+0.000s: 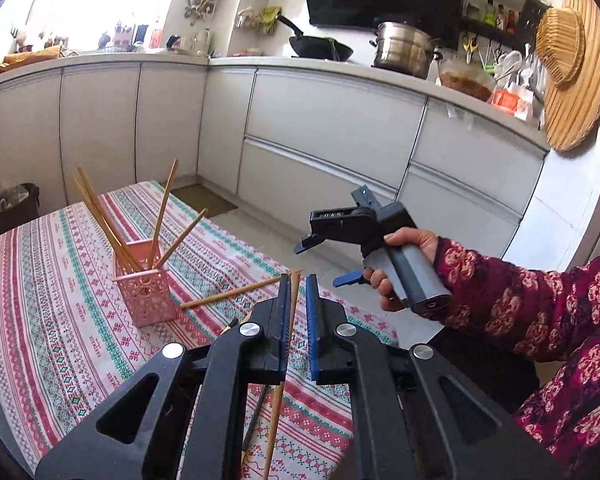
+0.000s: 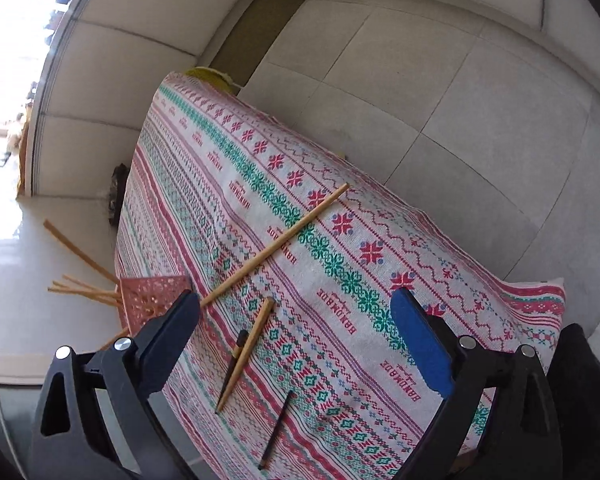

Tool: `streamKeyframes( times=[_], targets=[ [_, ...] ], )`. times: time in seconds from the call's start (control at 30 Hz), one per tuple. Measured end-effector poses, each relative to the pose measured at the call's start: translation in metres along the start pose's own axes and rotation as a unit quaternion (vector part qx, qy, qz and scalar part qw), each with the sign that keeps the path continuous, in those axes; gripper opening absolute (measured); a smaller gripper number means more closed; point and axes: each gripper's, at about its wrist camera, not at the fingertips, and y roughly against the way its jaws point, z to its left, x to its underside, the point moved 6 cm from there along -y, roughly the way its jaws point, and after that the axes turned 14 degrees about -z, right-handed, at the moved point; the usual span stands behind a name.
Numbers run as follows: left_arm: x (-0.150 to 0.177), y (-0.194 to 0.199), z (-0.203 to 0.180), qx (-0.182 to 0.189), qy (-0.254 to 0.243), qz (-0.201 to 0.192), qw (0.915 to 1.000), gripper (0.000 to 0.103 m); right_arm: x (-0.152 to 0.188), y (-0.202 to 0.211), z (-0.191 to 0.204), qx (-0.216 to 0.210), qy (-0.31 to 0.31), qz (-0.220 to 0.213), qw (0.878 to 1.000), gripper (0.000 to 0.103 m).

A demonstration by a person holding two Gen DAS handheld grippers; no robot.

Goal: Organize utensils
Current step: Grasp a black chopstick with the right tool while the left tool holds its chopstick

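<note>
My left gripper [image 1: 299,280] is shut on a wooden chopstick [image 1: 276,420] that runs between its blue pads, above the table. A pink perforated holder [image 1: 146,290] stands on the patterned tablecloth [image 1: 52,300] with several wooden chopsticks [image 1: 100,216] in it. Another wooden chopstick [image 1: 232,293] lies on the cloth beside the holder. My right gripper [image 2: 296,316] is open and empty, held above the table; it also shows in the left wrist view [image 1: 328,258]. Below it lie a long wooden chopstick [image 2: 276,244], a shorter wooden one [image 2: 246,354] and two dark chopsticks [image 2: 276,428]. The holder [image 2: 152,300] is at its left.
White kitchen cabinets [image 1: 320,128] run behind the table, with a wok [image 1: 320,46] and steel pot [image 1: 404,48] on the counter. A dark bin [image 1: 14,208] stands at the far left. Grey floor tiles [image 2: 440,112] lie beyond the table edge.
</note>
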Motion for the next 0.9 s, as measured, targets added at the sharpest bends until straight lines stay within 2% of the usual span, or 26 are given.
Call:
streamKeyframes(
  times=[0.1, 0.17, 0.23, 0.3, 0.33, 0.37, 0.43, 0.5, 0.6, 0.67, 0.73, 0.83, 0.9],
  targets=[
    [-0.003, 0.005, 0.009, -0.008, 0.011, -0.009, 0.9999, 0.006, 0.002, -0.003, 0.004, -0.001, -0.004, 0.005, 1.0, 0.091],
    [-0.001, 0.003, 0.01, -0.009, 0.016, 0.004, 0.9998, 0.006, 0.007, -0.003, 0.012, -0.004, 0.008, 0.003, 1.0, 0.091],
    [0.007, -0.008, 0.002, -0.006, 0.014, 0.04, 0.9991, 0.006, 0.007, 0.001, 0.019, -0.008, 0.02, -0.008, 1.0, 0.091],
    [0.026, -0.034, -0.006, -0.004, 0.003, 0.1, 0.9949, 0.007, 0.003, 0.006, 0.022, -0.014, 0.022, -0.016, 1.0, 0.091],
    [0.037, -0.05, -0.009, -0.013, -0.013, 0.135, 0.9907, 0.011, 0.001, 0.008, 0.021, -0.016, 0.021, -0.018, 0.999, 0.091],
    [0.049, -0.068, -0.013, -0.019, -0.025, 0.177, 0.9836, 0.017, -0.001, 0.01, 0.02, -0.017, 0.019, -0.021, 0.999, 0.091],
    [0.079, -0.104, -0.018, -0.026, -0.047, 0.264, 0.9629, 0.053, -0.005, 0.014, 0.014, -0.015, 0.015, -0.025, 0.999, 0.091],
    [0.106, -0.135, -0.022, -0.013, -0.072, 0.335, 0.9393, 0.061, -0.01, 0.019, 0.006, -0.013, 0.011, -0.027, 0.999, 0.091],
    [0.13, -0.173, -0.016, -0.025, -0.105, 0.397, 0.9114, 0.061, -0.02, 0.028, -0.005, -0.021, -0.004, -0.032, 0.999, 0.091],
    [0.134, -0.19, -0.015, -0.021, -0.111, 0.415, 0.903, 0.061, -0.026, 0.034, -0.008, -0.035, -0.013, -0.031, 0.999, 0.091],
    [0.137, -0.202, -0.019, -0.009, -0.112, 0.434, 0.8938, 0.054, -0.031, 0.041, -0.007, -0.049, -0.017, -0.031, 0.998, 0.091],
    [0.148, -0.213, -0.024, -0.005, -0.13, 0.465, 0.8758, 0.049, -0.036, 0.048, -0.007, -0.068, -0.026, -0.026, 0.997, 0.091],
    [0.16, -0.217, -0.024, -0.007, -0.137, 0.488, 0.8622, 0.04, -0.039, 0.052, -0.008, -0.077, -0.033, -0.024, 0.996, 0.091]
  ],
)
